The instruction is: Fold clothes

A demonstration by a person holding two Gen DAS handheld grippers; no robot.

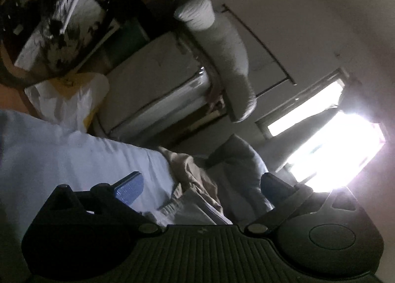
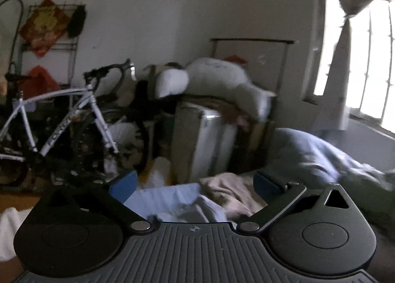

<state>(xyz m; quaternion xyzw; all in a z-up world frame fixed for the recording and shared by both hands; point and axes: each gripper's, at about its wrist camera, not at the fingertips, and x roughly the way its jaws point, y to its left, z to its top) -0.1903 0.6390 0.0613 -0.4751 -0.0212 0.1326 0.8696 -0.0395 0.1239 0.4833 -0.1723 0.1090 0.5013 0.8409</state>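
My left gripper (image 1: 200, 184) stands open, its blue pads wide apart with nothing pinched; this view is rolled sideways. Below it lie a pale blue garment (image 1: 74, 154), a beige crumpled garment (image 1: 195, 171) and a grey one (image 1: 237, 159). My right gripper (image 2: 195, 184) is open too, held above the bed with nothing between its fingers. Under it I see the pale blue cloth (image 2: 167, 194), a whitish folded piece (image 2: 195, 211) and the beige garment (image 2: 227, 191), all lying loose. A blue-grey quilt (image 2: 316, 157) is heaped to the right.
A white bicycle (image 2: 64, 119) leans at the left. A pale cabinet (image 2: 207, 139) with a long white pillow (image 2: 222, 80) on top stands behind the bed. A bright window (image 2: 360, 60) with a tied curtain is at the right. A white bag (image 1: 66, 100) sits by the bed.
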